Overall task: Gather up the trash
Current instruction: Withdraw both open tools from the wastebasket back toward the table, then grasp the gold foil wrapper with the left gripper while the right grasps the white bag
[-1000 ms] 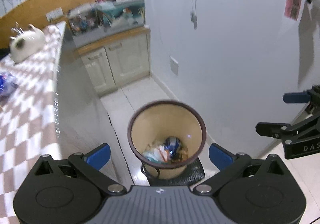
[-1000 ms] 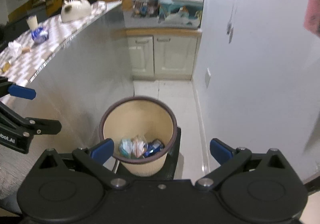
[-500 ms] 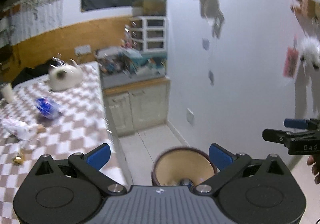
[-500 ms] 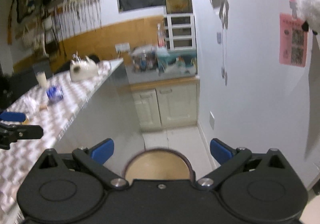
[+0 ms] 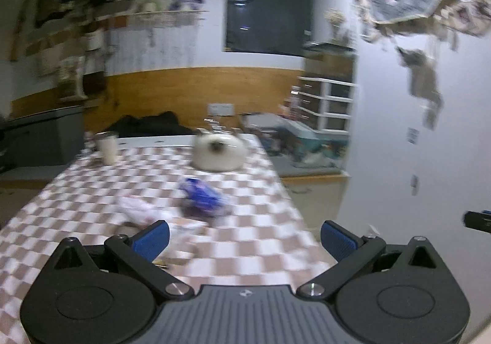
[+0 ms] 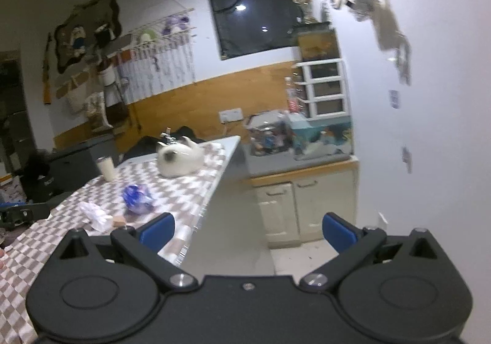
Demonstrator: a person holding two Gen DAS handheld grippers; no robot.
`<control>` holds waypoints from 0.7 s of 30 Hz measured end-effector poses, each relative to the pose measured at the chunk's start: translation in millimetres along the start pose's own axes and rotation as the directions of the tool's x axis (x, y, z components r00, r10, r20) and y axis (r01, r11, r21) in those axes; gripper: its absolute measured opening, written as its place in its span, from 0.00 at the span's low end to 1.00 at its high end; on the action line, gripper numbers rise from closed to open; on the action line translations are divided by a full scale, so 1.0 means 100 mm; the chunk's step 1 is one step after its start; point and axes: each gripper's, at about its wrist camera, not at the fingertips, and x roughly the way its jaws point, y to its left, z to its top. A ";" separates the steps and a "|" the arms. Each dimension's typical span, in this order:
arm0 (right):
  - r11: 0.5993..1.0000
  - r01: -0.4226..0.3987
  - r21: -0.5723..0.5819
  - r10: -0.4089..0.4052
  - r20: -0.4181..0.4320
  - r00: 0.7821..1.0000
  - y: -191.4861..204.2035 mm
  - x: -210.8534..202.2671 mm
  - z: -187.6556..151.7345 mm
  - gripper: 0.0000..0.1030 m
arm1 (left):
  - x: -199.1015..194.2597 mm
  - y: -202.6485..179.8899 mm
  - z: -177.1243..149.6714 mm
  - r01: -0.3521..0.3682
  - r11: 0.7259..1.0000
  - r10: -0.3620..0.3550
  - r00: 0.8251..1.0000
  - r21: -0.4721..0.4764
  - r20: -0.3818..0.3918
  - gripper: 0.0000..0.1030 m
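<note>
A crumpled blue wrapper (image 5: 201,194) and a crumpled white wrapper (image 5: 136,208) lie on the checkered table (image 5: 251,239), blurred in the left wrist view. They also show in the right wrist view, blue wrapper (image 6: 137,195), white wrapper (image 6: 93,212), with a small brown scrap (image 6: 119,221) beside them. My left gripper (image 5: 244,238) is open and empty over the table's near end. My right gripper (image 6: 248,229) is open and empty, to the right of the table edge. The trash bin is out of view.
A white cat-shaped holder (image 6: 179,158) and a white cup (image 6: 106,168) stand further back on the table. Cream cabinets (image 6: 302,206) with a cluttered counter lie beyond. A white wall (image 6: 429,160) with hanging papers is on the right.
Both grippers have tilted up and away from the trash bin, which has dropped out of view. The left one has swung left over the table. Both stay open and empty.
</note>
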 end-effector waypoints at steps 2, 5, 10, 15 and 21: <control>1.000 -0.017 -0.007 0.017 0.000 1.000 0.14 0.10 0.03 1.00 | 0.06 0.24 0.03 -0.038 0.999 0.038 0.999 -0.018 0.002 1.00; 0.999 -0.039 -0.020 0.039 0.000 0.999 0.34 0.25 0.08 1.00 | 0.15 0.55 0.01 -0.088 0.995 0.088 0.996 -0.039 -0.001 1.00; 0.998 -0.055 -0.026 0.055 0.004 0.998 0.62 0.50 0.13 1.00 | 0.48 0.94 -0.14 -0.116 0.990 0.111 0.992 -0.084 -0.060 1.00; 0.997 -0.067 -0.031 0.067 0.004 0.998 0.86 0.75 0.17 1.00 | 0.92 1.10 -0.40 -0.126 0.989 0.113 0.982 -0.081 -0.154 1.00; 0.993 -0.067 -0.092 0.068 0.011 0.998 1.22 1.04 0.23 1.00 | 1.25 1.15 -0.62 -0.074 0.992 0.055 0.983 -0.099 -0.176 0.92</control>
